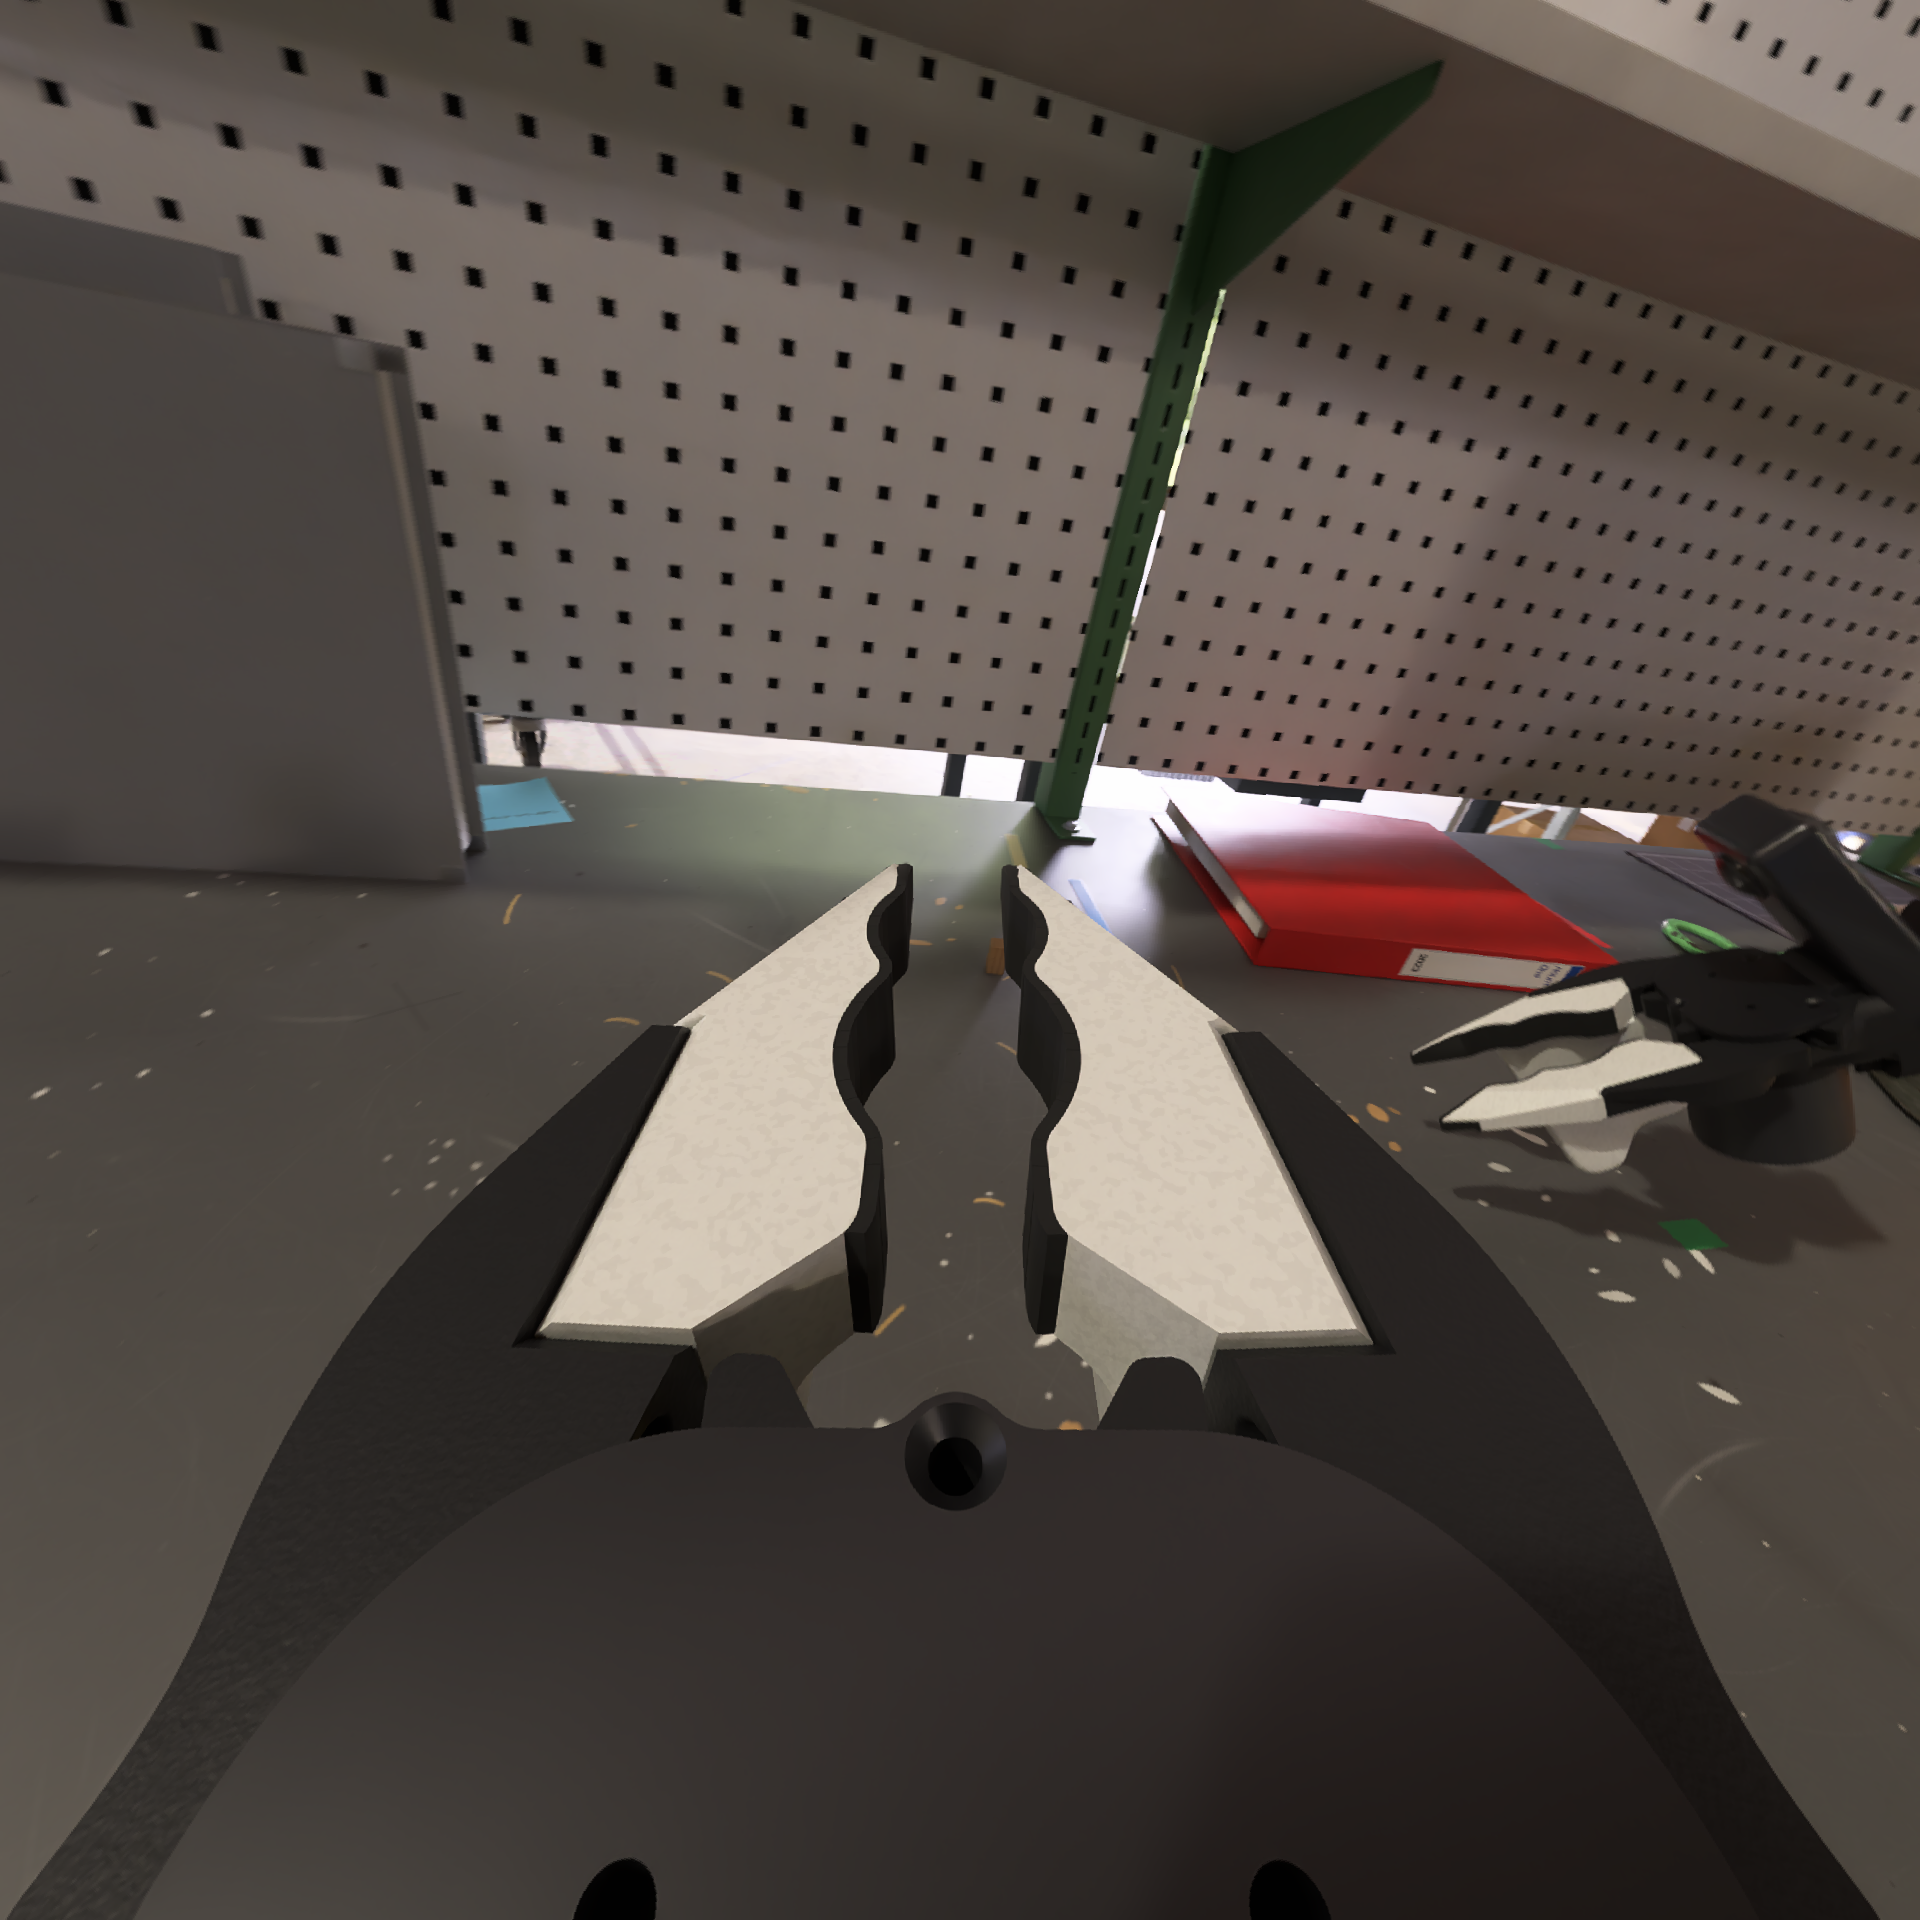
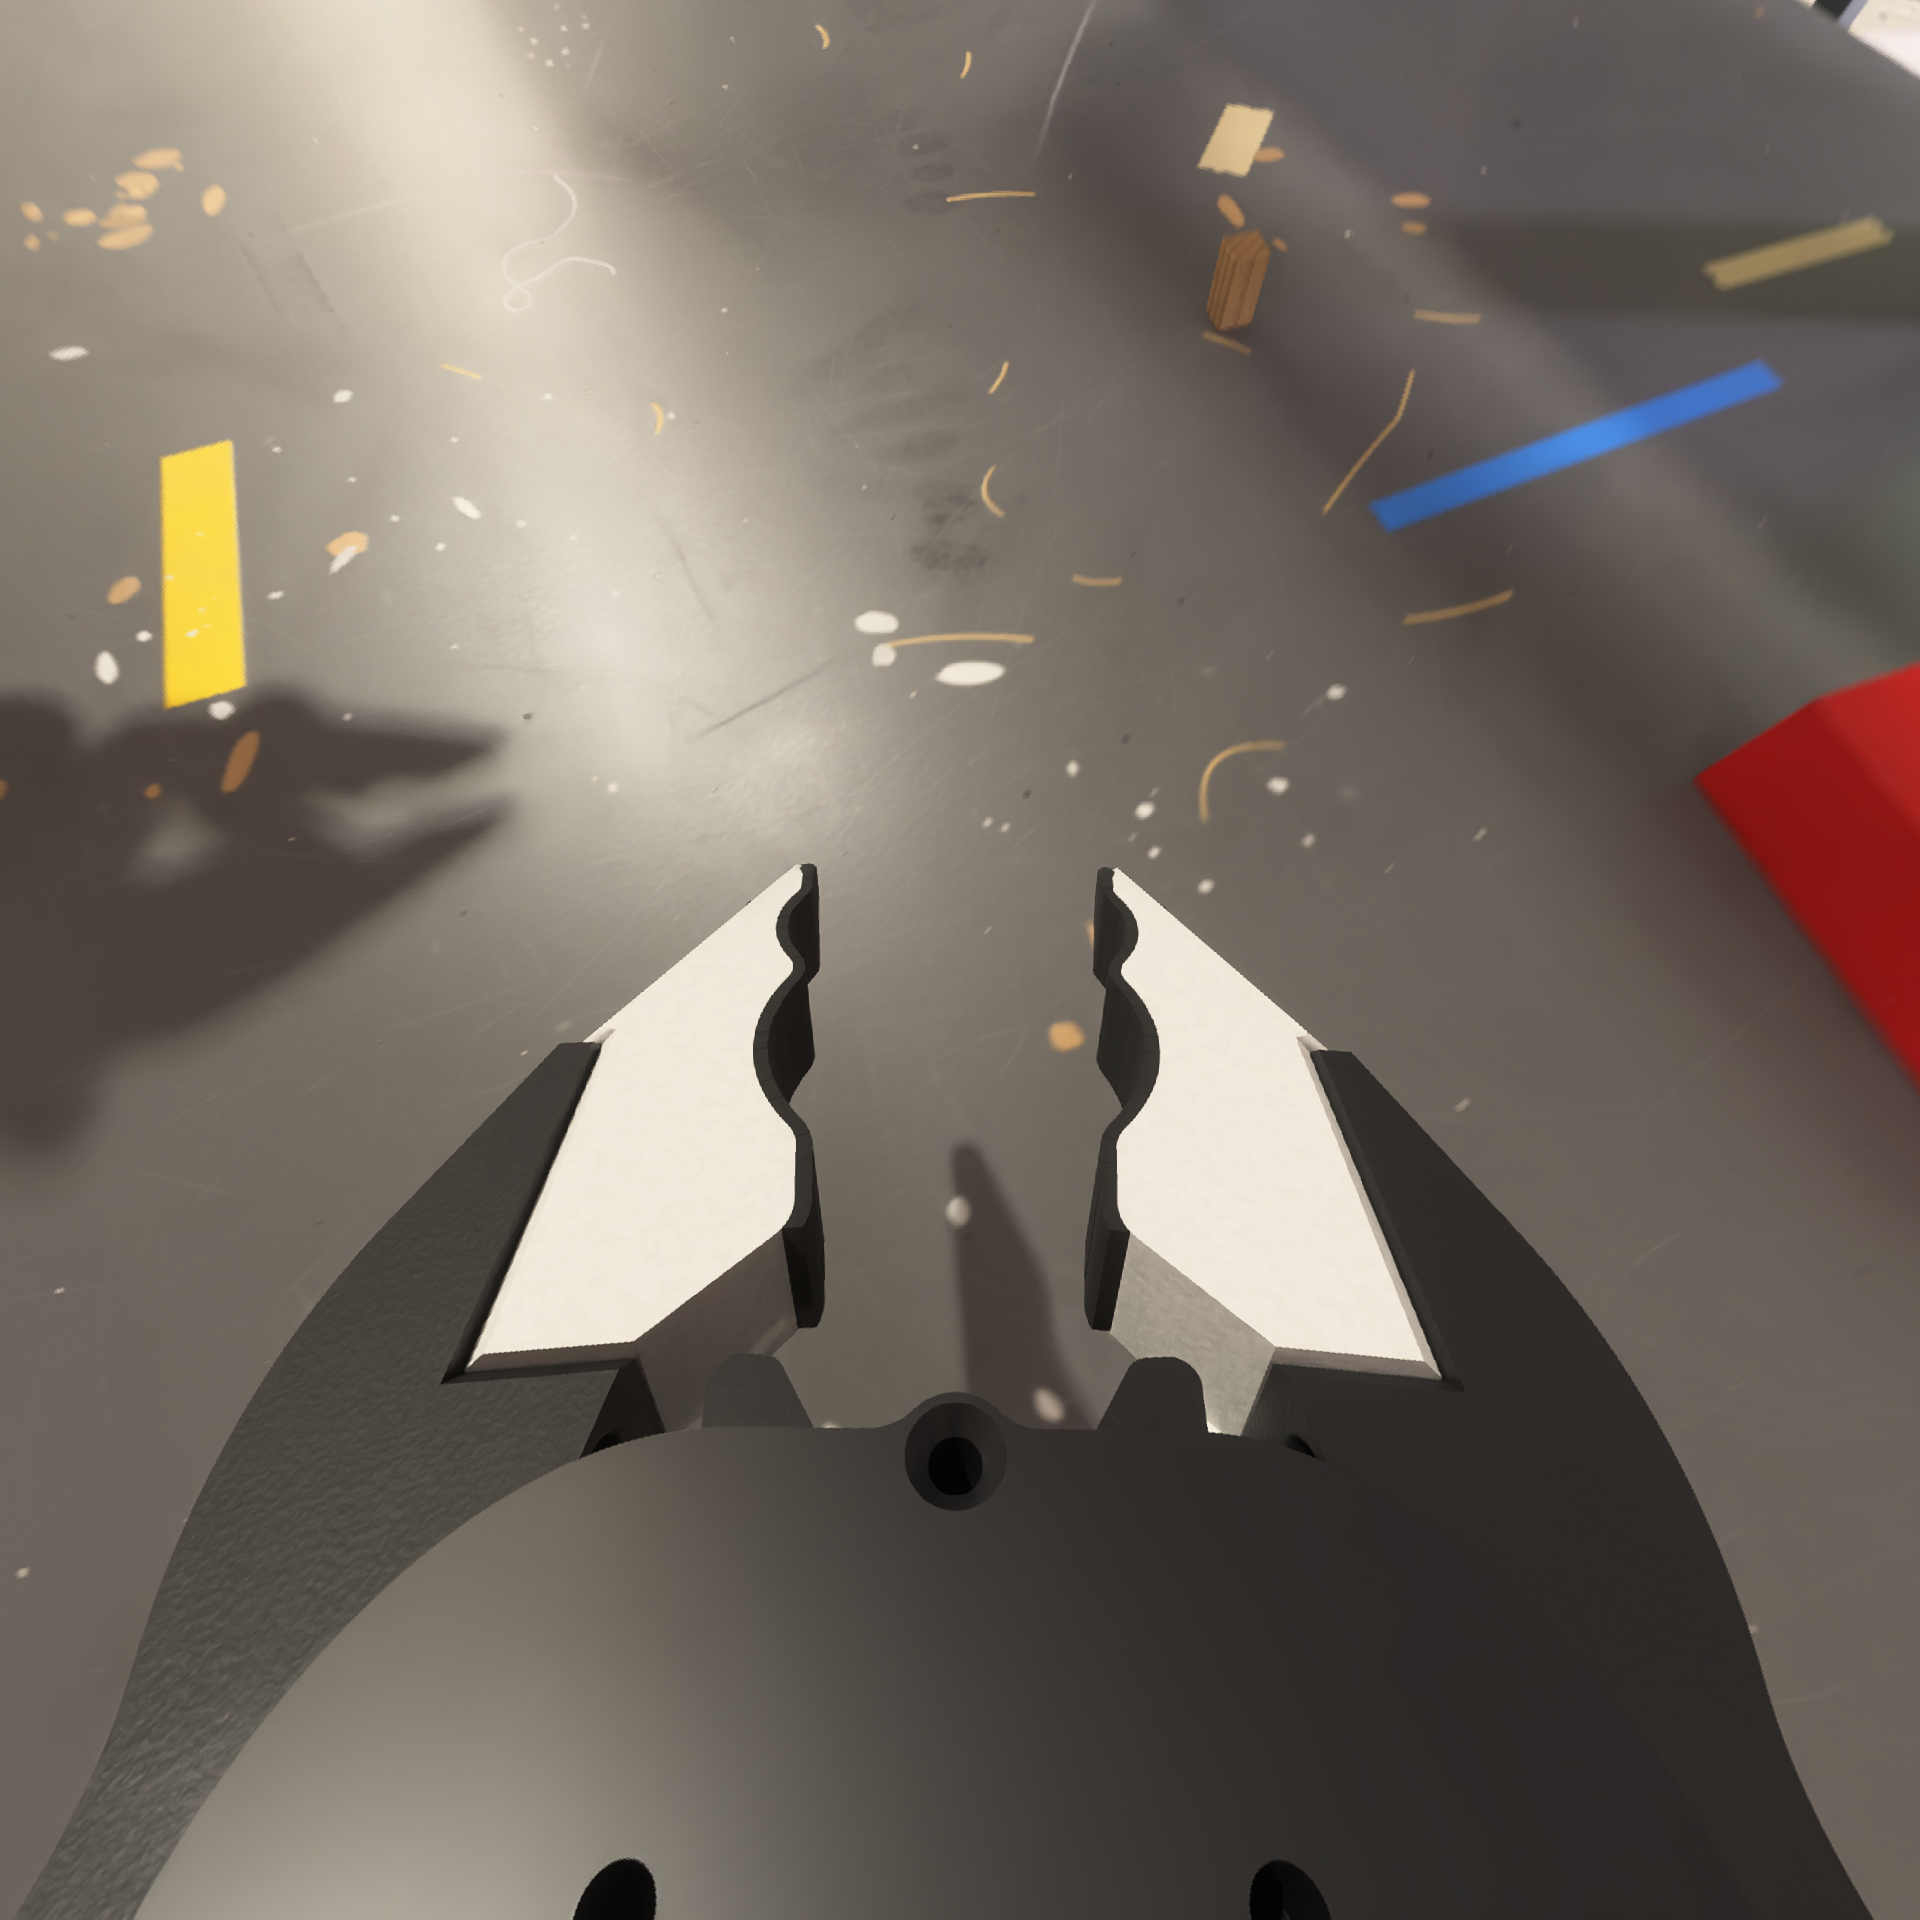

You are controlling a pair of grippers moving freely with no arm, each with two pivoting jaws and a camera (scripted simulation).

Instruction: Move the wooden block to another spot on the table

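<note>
The wooden block is small, stands upright on the dark grey table, and lies far ahead and to the right of my right gripper. That gripper is open and empty, hovering above the table. In the left wrist view the block shows as a small sliver between and beyond the fingers of my left gripper. The left jaws stand a narrow gap apart with nothing between them. The right gripper also shows far right in that view, pointing left.
A red binder lies flat at the back right; its corner shows in the right wrist view. A grey panel leans at the left. A pegboard wall with a green post closes the back. Tape strips in blue and yellow and wood shavings litter the table.
</note>
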